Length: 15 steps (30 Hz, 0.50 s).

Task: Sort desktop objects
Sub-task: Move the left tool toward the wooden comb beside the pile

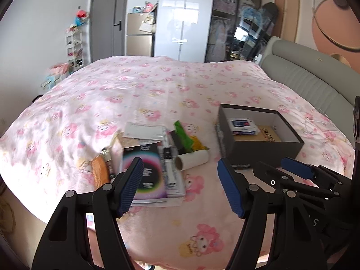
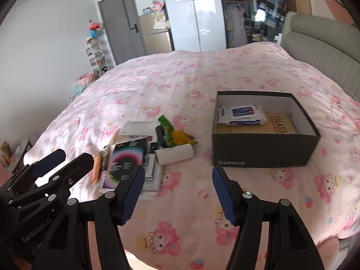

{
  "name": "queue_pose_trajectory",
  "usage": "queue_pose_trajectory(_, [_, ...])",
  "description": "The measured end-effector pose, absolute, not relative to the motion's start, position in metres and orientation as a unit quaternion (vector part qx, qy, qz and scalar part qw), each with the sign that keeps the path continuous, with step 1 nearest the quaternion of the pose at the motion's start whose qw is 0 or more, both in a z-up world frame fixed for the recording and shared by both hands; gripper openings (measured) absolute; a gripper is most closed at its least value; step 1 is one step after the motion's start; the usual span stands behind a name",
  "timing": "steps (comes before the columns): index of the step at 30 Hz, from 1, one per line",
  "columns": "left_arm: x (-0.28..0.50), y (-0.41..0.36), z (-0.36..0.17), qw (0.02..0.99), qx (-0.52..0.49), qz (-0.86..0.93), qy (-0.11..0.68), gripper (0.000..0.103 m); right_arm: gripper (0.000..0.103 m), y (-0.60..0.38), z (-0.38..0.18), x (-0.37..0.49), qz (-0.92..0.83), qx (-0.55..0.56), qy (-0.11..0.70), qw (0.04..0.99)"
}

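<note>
A pile of small things lies on the pink bedspread: a black booklet with a rainbow ring, a white roll, an orange comb, a green packet and a white notebook. To the right stands an open black shoebox holding a wipes pack and a "GLASS" carton. My left gripper hovers open over the pile's near edge, nothing between its pads. My right gripper is open and empty, short of the box.
The bed stretches away behind the pile, with a grey padded headboard at right. A white cable lies on the cover right of the box. A door, wardrobes and a shelf rack stand beyond. Both grippers sit close side by side.
</note>
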State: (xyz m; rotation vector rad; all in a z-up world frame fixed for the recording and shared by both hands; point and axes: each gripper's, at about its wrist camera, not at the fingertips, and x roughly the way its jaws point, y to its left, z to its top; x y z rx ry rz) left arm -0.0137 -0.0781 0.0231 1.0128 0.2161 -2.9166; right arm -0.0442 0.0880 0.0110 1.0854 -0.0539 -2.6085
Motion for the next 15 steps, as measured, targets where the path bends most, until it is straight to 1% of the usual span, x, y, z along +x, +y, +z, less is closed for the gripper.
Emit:
queue_pose_trajectory(5, [-0.014,-0.108,0.007,0.043,0.335,-0.936,0.097,0.069,0.059,0.058,-0.001,-0.057,-0.903,0.387,-0.002,0.185])
queue_pose_trajectory(13, [-0.026,-0.149,-0.034,0.076,0.366,-0.919,0.130,0.068,0.059,0.025,-0.034,-0.078,-0.880,0.421,0.017,0.220])
queue_pose_trajectory(15, [-0.030,-0.160,-0.047,0.083,0.374,-0.913,0.139,0.065,0.059,0.020,-0.043,-0.085,-0.876,0.429,0.021,0.222])
